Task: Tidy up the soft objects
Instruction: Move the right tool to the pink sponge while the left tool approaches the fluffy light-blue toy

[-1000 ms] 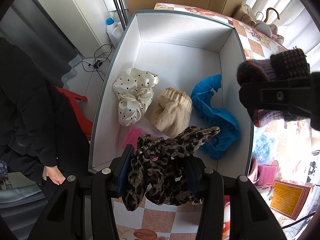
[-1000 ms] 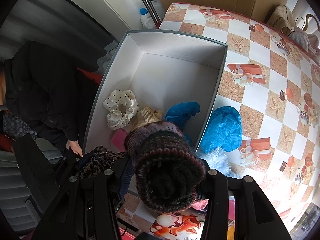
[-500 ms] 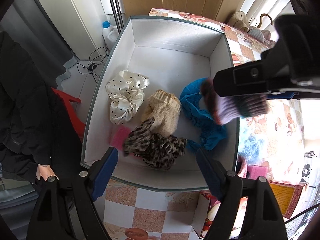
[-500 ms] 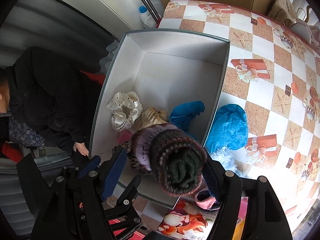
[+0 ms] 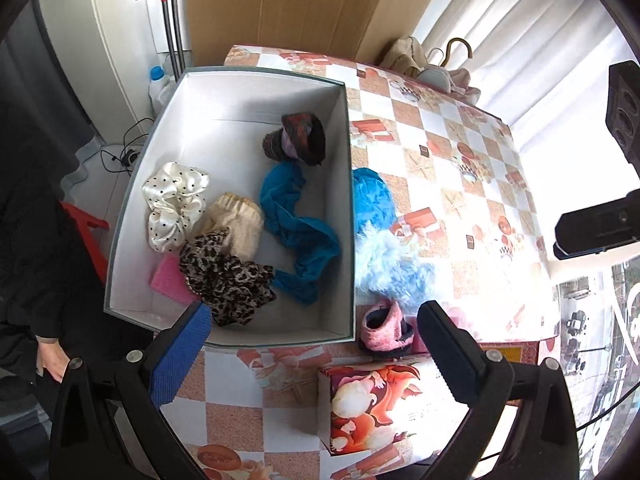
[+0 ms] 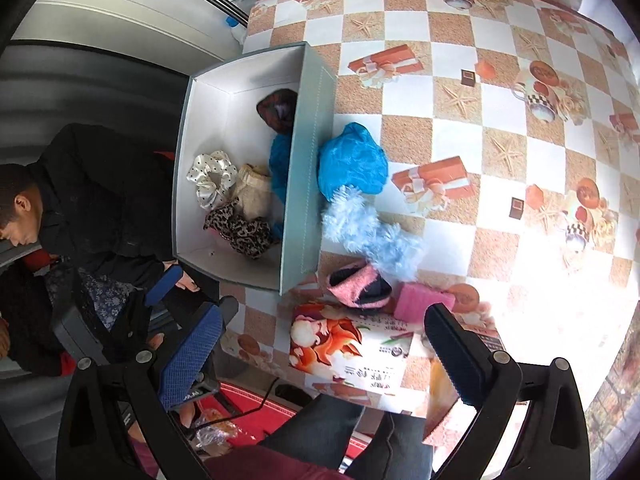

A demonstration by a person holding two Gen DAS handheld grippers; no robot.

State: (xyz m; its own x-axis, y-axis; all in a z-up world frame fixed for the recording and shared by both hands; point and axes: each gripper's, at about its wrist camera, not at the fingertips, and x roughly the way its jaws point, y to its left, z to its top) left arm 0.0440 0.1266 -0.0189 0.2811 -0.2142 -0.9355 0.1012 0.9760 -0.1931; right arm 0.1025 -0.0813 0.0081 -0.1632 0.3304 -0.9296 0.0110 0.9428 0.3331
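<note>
The grey box with white inside (image 5: 349,200) holds a leopard scrunchie (image 5: 228,280) at its near end and a dark knit hat (image 5: 298,140) in the far right corner. My left gripper (image 5: 316,320) hovers over the box's near edge, its jaws opening with nothing between them. My right gripper (image 6: 324,320) hangs over a printed carton (image 6: 348,352) right of the box (image 6: 308,160), jaws also opening and empty. Beside the box on the table lie a blue cloth (image 6: 352,160), a pale blue fluffy piece (image 6: 368,232) and a pink slipper sock (image 6: 356,284).
Also in the box are a dotted white scrunchie (image 5: 172,204), a beige sock (image 5: 236,224), a blue cloth (image 5: 296,232) and a pink sponge (image 5: 168,280). Another pink sponge (image 6: 420,300) lies by the carton. A person in black (image 6: 100,200) sits left of the box.
The left gripper let go of the leopard scrunchie and the right let go of the knit hat; both now lie in the box. Both grippers opened wide and drew back, the right one rightward.
</note>
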